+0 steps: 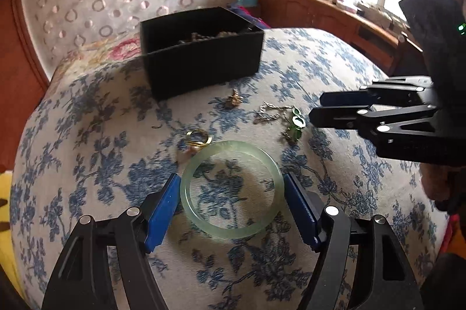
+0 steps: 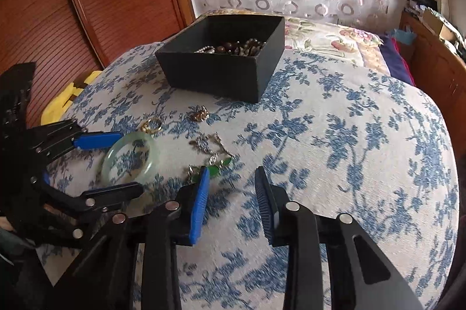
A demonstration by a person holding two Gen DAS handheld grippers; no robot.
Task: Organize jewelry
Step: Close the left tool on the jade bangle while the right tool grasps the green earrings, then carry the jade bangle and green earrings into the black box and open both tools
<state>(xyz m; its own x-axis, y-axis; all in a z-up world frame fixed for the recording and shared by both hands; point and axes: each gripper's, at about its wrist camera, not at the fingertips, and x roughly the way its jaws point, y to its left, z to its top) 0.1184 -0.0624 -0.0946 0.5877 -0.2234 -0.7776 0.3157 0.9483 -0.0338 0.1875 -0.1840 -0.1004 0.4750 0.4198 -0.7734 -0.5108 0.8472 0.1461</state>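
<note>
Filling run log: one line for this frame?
left claw: open, straddling jade bangle | right claw: open, empty | black box: holds beads

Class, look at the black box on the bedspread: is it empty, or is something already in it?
Not empty. The open-topped black box already holds beaded jewelry, visible over its rim in both views.

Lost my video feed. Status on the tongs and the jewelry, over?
Left tongs open, straddling the bangle on the bed. Right tongs open, empty, beside the green pendant. Box open; way clear.
</note>
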